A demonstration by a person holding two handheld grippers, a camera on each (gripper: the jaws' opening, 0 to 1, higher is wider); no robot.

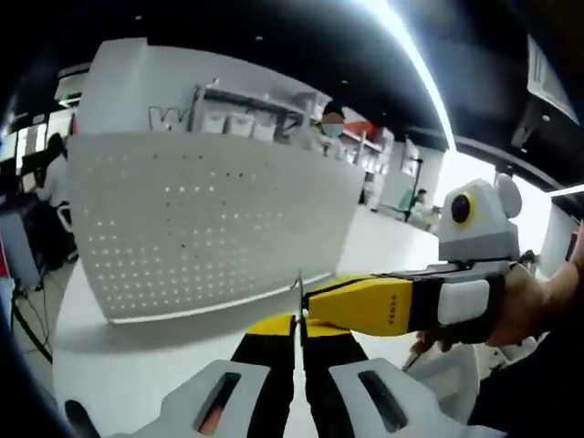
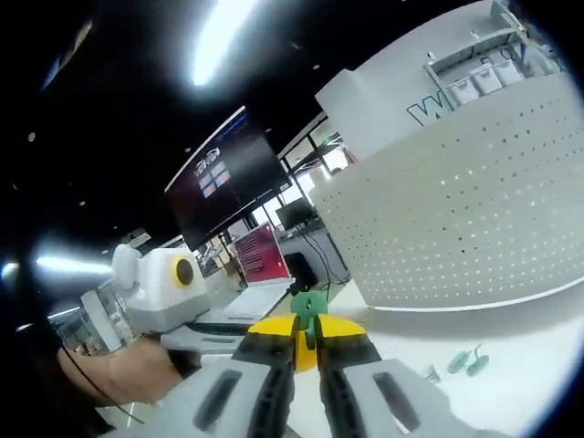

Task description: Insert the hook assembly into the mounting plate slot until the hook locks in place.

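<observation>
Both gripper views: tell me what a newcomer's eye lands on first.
First, the big white perforated panel standing upright on the white table, facing both cameras. Next, in the right gripper view, the small green hook piece pinched at the tips of the right hand-held gripper, with two more green pieces lying on the table near the panel's foot. In the left gripper view, the left hand-held gripper is shut, with the right one's yellow tips meeting it.

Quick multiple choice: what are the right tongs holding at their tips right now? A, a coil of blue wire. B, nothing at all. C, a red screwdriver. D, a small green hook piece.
D: in the right gripper view the right tongs are shut on a small green hook piece sticking up between their yellow tips, with the white perforated mounting plate standing beyond it.
</observation>
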